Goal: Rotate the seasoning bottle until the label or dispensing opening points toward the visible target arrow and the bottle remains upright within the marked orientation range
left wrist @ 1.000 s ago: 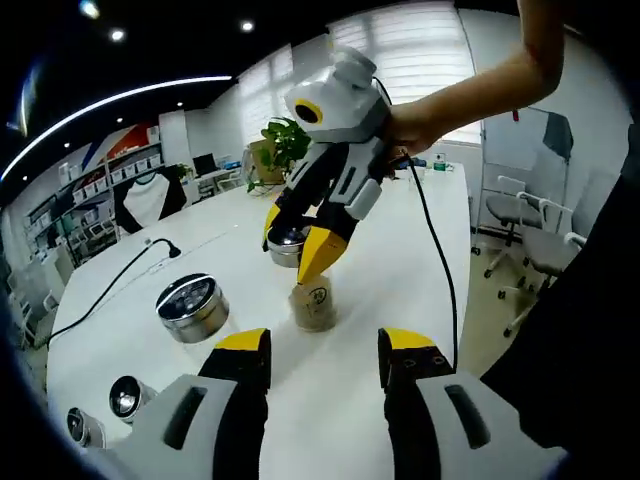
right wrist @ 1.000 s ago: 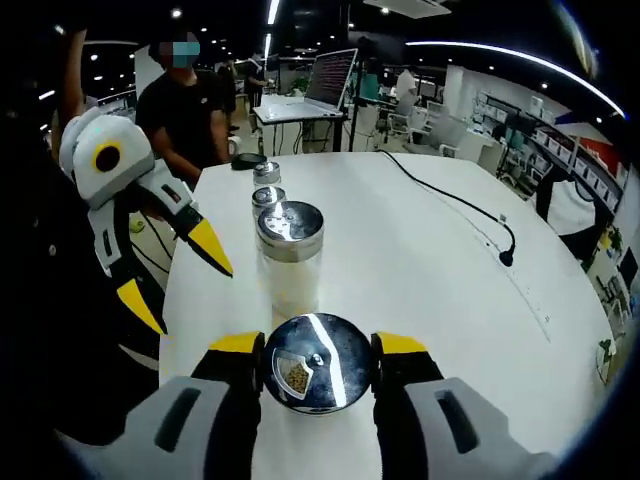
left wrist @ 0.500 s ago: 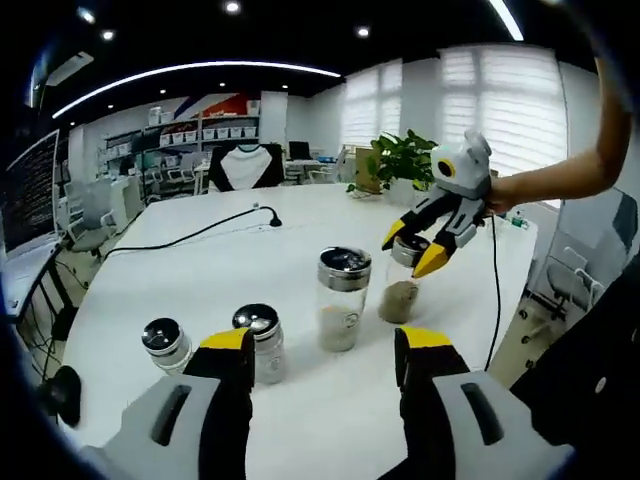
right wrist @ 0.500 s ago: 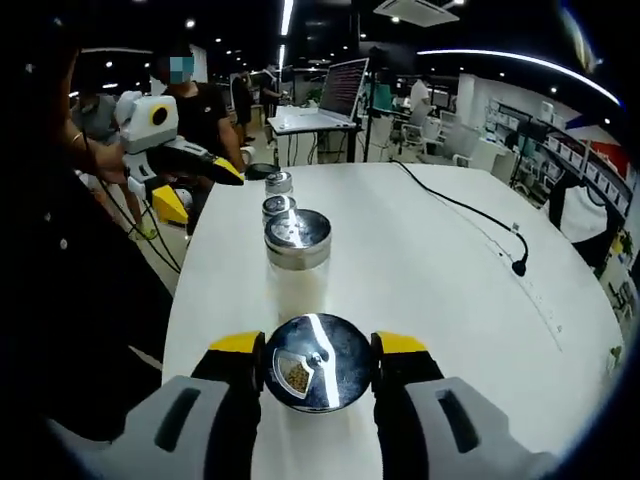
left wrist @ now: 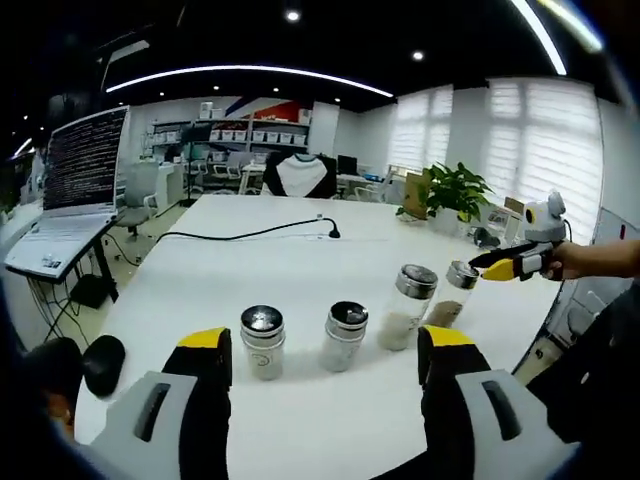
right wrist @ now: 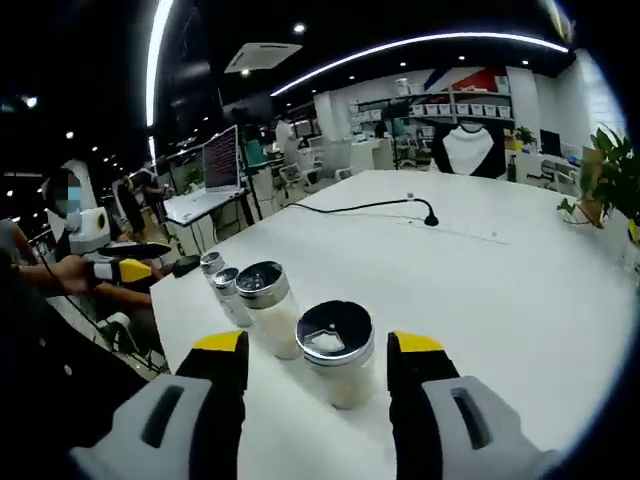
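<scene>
The seasoning bottle (right wrist: 338, 372), upright with a metal lid and a wedge-shaped opening facing me, stands just ahead of my right gripper (right wrist: 319, 345). The jaws are open, wider than the lid and not touching it. In the left gripper view this bottle (left wrist: 450, 295) holds brown seasoning and ends a row of bottles. There my right gripper (left wrist: 512, 264), held by a hand, points at its cap from the right. My left gripper (left wrist: 327, 342) is open and held back from the row. It also appears at the left as the left gripper (right wrist: 135, 260).
Three more bottles stand in the row: a tall one (left wrist: 406, 305) (right wrist: 265, 308) and two small ones (left wrist: 345, 335) (left wrist: 262, 342). A black cable (left wrist: 250, 232) crosses the white table (left wrist: 200, 270). A laptop (left wrist: 60, 190), a plant (left wrist: 455, 195) and a black object (left wrist: 100, 362) lie around.
My right gripper has let go of the bottle's lid and drawn back, its jaws now apart. My left gripper has pulled away, bringing the whole row into its view.
</scene>
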The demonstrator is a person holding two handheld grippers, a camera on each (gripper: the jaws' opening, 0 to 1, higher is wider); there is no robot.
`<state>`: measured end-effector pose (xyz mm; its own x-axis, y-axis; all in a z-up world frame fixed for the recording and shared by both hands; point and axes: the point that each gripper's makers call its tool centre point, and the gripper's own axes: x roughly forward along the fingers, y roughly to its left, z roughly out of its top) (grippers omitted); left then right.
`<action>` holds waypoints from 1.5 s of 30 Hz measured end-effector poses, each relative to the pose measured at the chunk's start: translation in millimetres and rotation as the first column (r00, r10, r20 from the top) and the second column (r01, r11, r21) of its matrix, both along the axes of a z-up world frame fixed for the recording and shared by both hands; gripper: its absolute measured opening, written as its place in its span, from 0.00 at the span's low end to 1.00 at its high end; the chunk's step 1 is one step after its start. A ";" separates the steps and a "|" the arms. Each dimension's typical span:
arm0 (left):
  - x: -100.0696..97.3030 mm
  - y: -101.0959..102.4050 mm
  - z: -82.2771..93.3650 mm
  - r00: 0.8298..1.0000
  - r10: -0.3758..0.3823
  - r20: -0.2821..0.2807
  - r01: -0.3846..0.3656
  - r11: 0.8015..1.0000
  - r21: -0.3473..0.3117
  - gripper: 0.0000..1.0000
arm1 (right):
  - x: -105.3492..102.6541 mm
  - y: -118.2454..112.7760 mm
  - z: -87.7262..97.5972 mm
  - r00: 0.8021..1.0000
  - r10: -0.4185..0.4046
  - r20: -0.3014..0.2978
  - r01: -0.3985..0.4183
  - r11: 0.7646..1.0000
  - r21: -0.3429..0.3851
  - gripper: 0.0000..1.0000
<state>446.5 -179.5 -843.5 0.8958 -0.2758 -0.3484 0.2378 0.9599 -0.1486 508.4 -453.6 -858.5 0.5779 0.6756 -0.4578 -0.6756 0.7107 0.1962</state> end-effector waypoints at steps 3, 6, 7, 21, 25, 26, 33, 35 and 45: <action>-4.5 10.2 -1.5 1.000 0.016 -0.014 -0.016 1.000 0.005 0.82 | -14.8 1.8 -10.1 0.999 -0.028 -0.018 0.028 1.000 -0.007 0.57; -6.6 14.5 -1.6 1.000 0.013 -0.025 -0.013 1.000 0.005 0.82 | -21.9 2.6 -13.7 0.999 -0.047 -0.001 0.047 0.998 -0.052 0.57; -7.0 14.9 -1.0 1.000 0.010 -0.026 -0.010 1.000 0.004 0.81 | -23.1 3.2 -13.0 0.998 -0.055 -0.003 0.055 0.997 -0.049 0.57; -9.9 31.6 6.4 1.000 0.002 -0.001 -0.002 1.000 0.009 0.81 | -22.7 9.2 -5.1 0.989 -0.144 -0.044 0.145 0.989 0.019 0.57; -13.9 30.6 2.8 1.000 0.017 -0.009 -0.017 1.000 -0.013 0.81 | -22.1 5.5 -3.1 0.987 -0.151 -0.046 0.151 0.988 0.004 0.57; -14.8 29.5 1.6 1.000 0.018 -0.014 -0.018 1.000 -0.015 0.81 | -22.0 5.5 -2.5 0.987 -0.151 -0.046 0.151 0.988 0.005 0.57; -19.1 25.1 -0.9 0.999 0.016 -0.029 -0.017 1.000 -0.025 0.81 | -22.8 10.6 -0.8 0.990 -0.135 -0.048 0.135 0.991 -0.003 0.57; -19.1 25.2 -0.8 0.999 0.017 -0.031 -0.017 1.000 -0.024 0.81 | -22.7 13.0 -0.9 0.990 -0.133 -0.055 0.133 0.991 -0.003 0.56; -12.8 33.9 7.2 0.999 0.043 -0.005 -0.044 0.999 -0.014 0.78 | -18.5 11.7 1.1 0.986 -0.158 -0.059 0.158 0.987 0.004 0.56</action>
<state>433.7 -145.5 -836.3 0.9055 -0.2415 -0.3488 0.1952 0.9671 -0.1630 489.9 -441.9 -857.4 0.6503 0.5817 -0.4886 -0.5420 0.8060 0.2381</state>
